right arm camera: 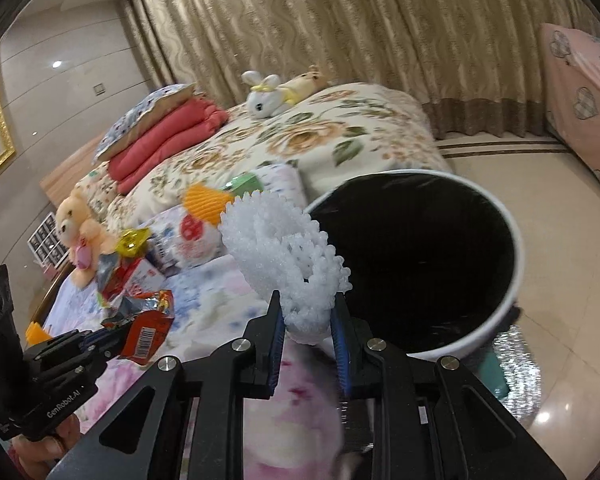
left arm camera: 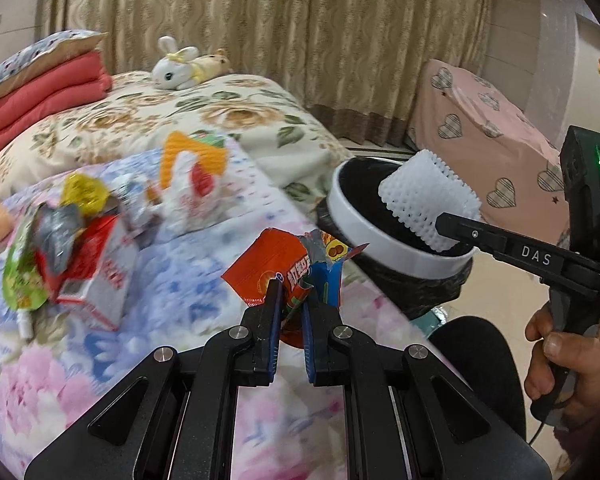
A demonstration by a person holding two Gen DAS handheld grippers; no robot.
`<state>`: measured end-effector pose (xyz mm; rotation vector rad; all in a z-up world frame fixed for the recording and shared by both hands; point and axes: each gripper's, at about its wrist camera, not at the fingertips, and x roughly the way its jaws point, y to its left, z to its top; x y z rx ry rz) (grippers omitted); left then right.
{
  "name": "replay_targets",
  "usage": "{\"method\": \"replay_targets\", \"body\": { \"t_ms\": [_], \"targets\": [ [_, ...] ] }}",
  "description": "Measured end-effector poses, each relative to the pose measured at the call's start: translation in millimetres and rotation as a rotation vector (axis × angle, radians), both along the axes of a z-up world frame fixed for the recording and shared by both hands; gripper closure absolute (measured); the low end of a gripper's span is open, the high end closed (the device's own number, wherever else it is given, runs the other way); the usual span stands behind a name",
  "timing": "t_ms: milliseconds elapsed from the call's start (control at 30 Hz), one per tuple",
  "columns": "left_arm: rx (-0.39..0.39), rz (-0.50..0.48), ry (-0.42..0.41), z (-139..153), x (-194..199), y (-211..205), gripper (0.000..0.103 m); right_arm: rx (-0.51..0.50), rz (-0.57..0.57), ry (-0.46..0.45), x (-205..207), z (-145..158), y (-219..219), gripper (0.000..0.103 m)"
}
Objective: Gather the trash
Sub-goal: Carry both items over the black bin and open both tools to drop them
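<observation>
Left wrist view: the left gripper (left arm camera: 291, 298) is clenching a red snack wrapper (left arm camera: 266, 270) above the flowered bedspread (left arm camera: 204, 280). Just beyond, the right gripper (right arm camera: 306, 314) is pinching a white foam net (right arm camera: 284, 252) and holding it at the white rim of the black-lined trash bin (left arm camera: 352, 216) beside the bed. Farther left, more wrappers and a carton (left arm camera: 100, 276) are lying in a pile on the bedspread, and an orange foam net (left arm camera: 188, 156) is sitting past them. A plush rabbit (left arm camera: 176, 66) is resting at the far end.
</observation>
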<state>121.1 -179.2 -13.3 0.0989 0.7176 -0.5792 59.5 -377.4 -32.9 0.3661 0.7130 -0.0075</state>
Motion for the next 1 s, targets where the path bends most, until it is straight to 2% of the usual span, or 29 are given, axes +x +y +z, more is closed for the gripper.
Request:
{"method": "replay_targets", "body": {
  "t_ms": [600,1000],
  "targets": [
    [0.034,-0.135,-0.033,17.4,15.0,-88.8,0.094,0.003,-0.077,0.031,4.2,-0.7,-60.8,0.081],
    [0.032,-0.169,0.023,8.9,36.5,-118.6,0.094,0.019,-0.082,0.068,14.2,-7.4,-75.9,0.077]
  ]
}}
